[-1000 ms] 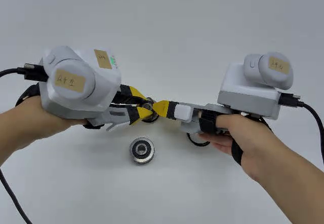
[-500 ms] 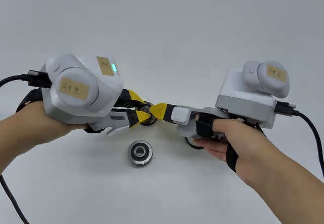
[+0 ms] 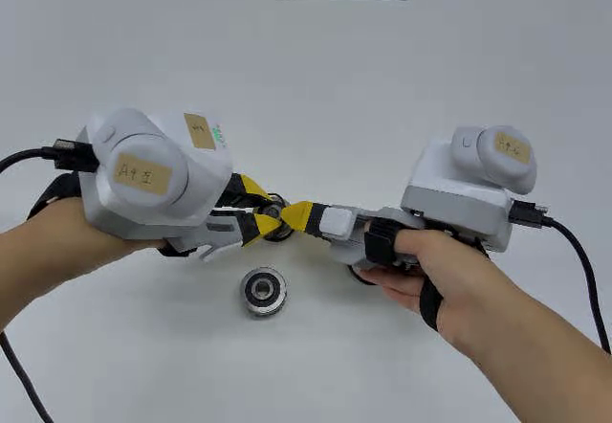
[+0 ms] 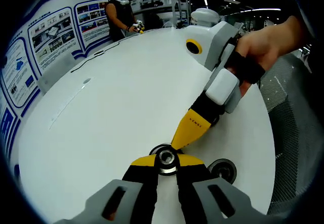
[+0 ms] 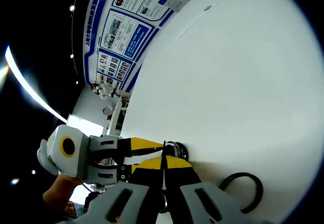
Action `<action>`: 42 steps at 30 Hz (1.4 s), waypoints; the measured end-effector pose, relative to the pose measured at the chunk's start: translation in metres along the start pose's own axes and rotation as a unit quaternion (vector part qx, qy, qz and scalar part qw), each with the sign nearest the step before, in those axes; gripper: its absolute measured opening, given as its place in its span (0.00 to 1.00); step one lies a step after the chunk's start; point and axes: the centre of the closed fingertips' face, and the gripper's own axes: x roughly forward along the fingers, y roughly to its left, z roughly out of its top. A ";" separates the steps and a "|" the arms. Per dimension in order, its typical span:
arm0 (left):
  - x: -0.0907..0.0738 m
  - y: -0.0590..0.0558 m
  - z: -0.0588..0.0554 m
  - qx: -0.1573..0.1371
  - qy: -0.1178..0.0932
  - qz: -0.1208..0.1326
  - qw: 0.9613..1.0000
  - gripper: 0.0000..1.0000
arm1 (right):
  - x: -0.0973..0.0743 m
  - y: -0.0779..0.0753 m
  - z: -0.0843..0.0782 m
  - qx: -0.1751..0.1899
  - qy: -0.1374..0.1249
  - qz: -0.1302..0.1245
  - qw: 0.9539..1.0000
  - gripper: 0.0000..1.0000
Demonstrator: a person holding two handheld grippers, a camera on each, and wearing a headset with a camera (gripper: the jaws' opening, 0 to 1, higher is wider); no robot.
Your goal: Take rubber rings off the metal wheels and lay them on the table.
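The left gripper [image 3: 265, 217] is a bulky, rounded white housing with a handwritten tan paper label [image 3: 139, 171] on its round end, a second tan label and a small green light [image 3: 217, 137] on top, and a black cable [image 3: 24, 160] plugged into its rear. The right gripper [image 3: 295, 215] is a boxier white housing topped by a rounded cap with its own tan label, also trailing a black cable. Both carry black jaws with yellow tips, and black straps [image 3: 430, 300] loop out from under both housings.
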 end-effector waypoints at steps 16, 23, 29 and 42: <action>-0.021 0.007 -0.002 -0.021 -0.012 0.021 0.999 0.17 | -0.006 0.011 0.008 0.010 -0.013 0.014 1.000 0.02; -0.020 0.007 0.003 -0.018 -0.016 0.021 0.999 0.18 | -0.027 0.000 0.019 0.016 -0.036 -0.002 0.999 0.02; -0.013 0.005 0.008 -0.018 -0.018 0.018 1.000 0.18 | -0.050 -0.023 0.014 0.031 -0.045 -0.033 0.998 0.02; -0.009 0.002 0.004 -0.020 -0.013 0.010 1.000 0.18 | -0.079 -0.056 0.000 0.062 -0.063 -0.071 0.994 0.02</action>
